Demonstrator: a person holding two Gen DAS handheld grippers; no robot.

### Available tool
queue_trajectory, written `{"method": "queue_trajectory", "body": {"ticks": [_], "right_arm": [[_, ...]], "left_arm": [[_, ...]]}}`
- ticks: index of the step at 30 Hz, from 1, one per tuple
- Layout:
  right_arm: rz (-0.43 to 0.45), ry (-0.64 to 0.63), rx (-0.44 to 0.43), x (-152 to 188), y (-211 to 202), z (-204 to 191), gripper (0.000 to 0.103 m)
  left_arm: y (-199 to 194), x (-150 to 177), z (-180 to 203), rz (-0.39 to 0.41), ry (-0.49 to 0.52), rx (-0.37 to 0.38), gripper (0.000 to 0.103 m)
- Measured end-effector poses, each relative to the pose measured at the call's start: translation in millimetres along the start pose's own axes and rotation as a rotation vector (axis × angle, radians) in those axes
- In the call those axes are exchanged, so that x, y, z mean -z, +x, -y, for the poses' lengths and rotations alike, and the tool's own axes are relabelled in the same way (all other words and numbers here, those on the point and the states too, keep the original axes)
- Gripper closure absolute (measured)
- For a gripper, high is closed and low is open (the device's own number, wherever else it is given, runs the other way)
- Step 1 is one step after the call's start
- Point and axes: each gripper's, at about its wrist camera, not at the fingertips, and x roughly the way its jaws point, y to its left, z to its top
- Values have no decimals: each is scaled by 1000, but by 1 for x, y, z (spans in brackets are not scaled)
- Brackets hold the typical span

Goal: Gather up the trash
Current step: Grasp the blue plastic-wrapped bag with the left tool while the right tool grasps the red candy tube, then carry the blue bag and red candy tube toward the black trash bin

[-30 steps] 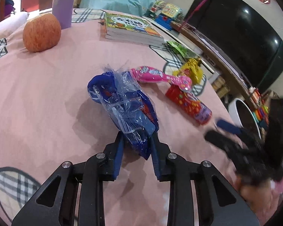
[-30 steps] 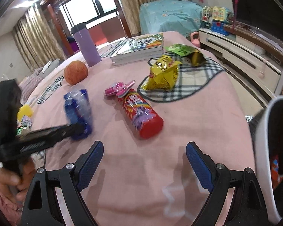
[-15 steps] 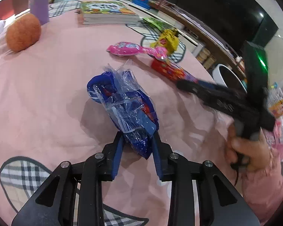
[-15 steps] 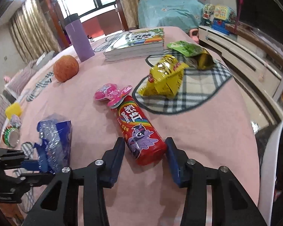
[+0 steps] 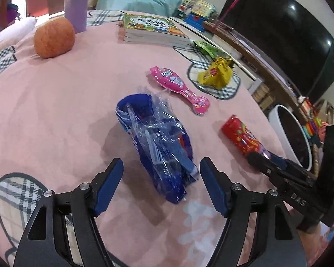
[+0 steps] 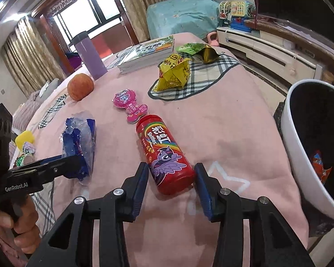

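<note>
On a desk (image 5: 55,102) under a pink cloth, we note the left gripper (image 5: 161,173) opening, fingers spread clear of the blue wrapper (image 5: 155,142) lying between them. The right gripper (image 6: 171,178) is opening slightly, fingers bracketing the red candy can (image 6: 162,153); contact unclear. White bin (image 6: 294,146) stands beside the desk.

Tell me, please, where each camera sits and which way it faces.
Left wrist: on the left gripper, angled down at the blue wrapper between its opening jaws; right gripper at right.
Right wrist: on the right gripper, angled down at the red Skittles bottle between its jaws; a hand at left.
Shared: wrapper, bottle, apple, white bin.
</note>
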Motion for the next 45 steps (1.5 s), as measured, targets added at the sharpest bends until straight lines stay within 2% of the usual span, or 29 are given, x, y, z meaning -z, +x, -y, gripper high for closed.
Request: {"method": "queue_trajectory", "body": {"ticks": [1, 2, 3, 8, 14, 16, 27, 45], "right_arm": [[-1, -7, 2, -1, 2, -1, 55], [-1, -14, 3, -2, 4, -2, 55], [-2, -21, 7, -3, 6, -3, 55], [-7, -47, 18, -1, 12, -11, 59], [18, -11, 25, 8, -2, -7, 62], [40, 14, 24, 12, -12, -3, 68], [110, 114, 40, 38, -61, 19, 68], [217, 191, 78, 55, -120, 51, 68]], "left_arm": [[2, 0, 0, 6, 5, -9, 51], [3, 0, 0, 3, 12, -9, 60], [5, 0, -1, -3, 16, -6, 75], [1, 6, 4, 5, 49, 5, 78], [-9, 17, 24, 0, 99, 49, 79], [-11, 19, 31, -4, 111, 64, 79], [-23, 32, 73, -11, 186, 140, 79], [-29, 45, 144, -24, 329, 178, 79]]}}
